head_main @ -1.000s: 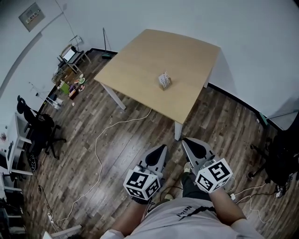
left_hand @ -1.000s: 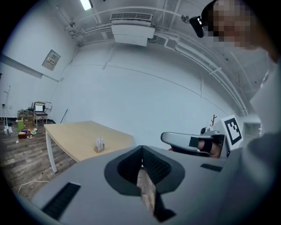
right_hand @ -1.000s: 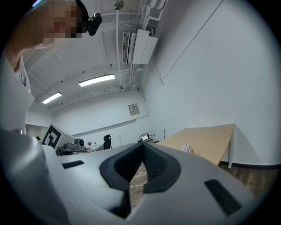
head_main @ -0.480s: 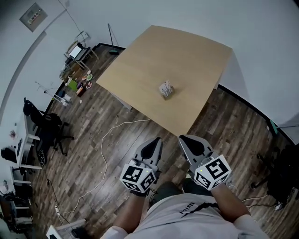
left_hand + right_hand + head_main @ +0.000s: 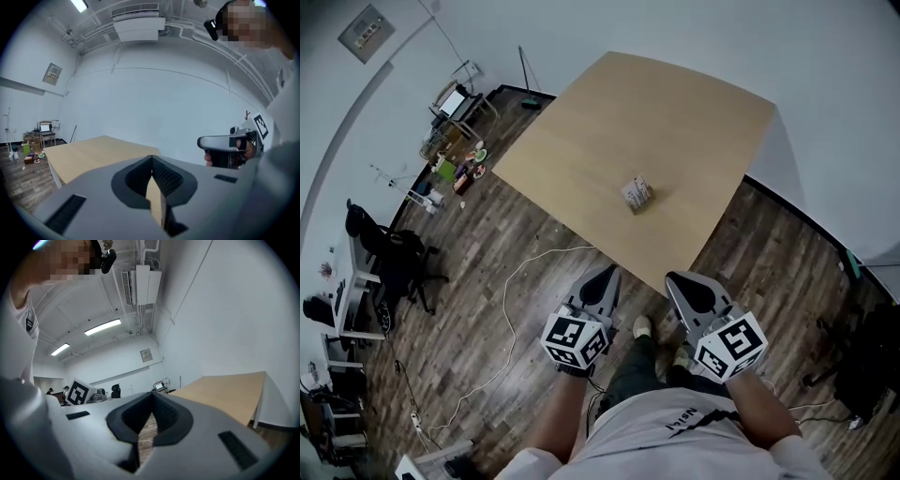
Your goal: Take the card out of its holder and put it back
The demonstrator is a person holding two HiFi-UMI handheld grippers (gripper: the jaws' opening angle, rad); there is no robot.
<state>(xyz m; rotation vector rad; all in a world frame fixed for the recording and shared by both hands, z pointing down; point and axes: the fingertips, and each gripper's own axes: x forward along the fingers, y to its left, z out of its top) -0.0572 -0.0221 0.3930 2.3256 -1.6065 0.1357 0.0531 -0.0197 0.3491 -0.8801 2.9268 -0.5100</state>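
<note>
Wooden table [image 5: 581,131], card holder [image 5: 637,193] near its front edge

**Too Small, Too Hidden**

The card holder [image 5: 637,193] on the table [image 5: 581,141] is too small to show what it holds. The little things [image 5: 455,169] on the floor [image 5: 534,309] are too tiny to name. The bottom edge cuts off the person [image 5: 666,436]. The left gripper [image 5: 151,159] hides the table's near part in its own view.
</note>
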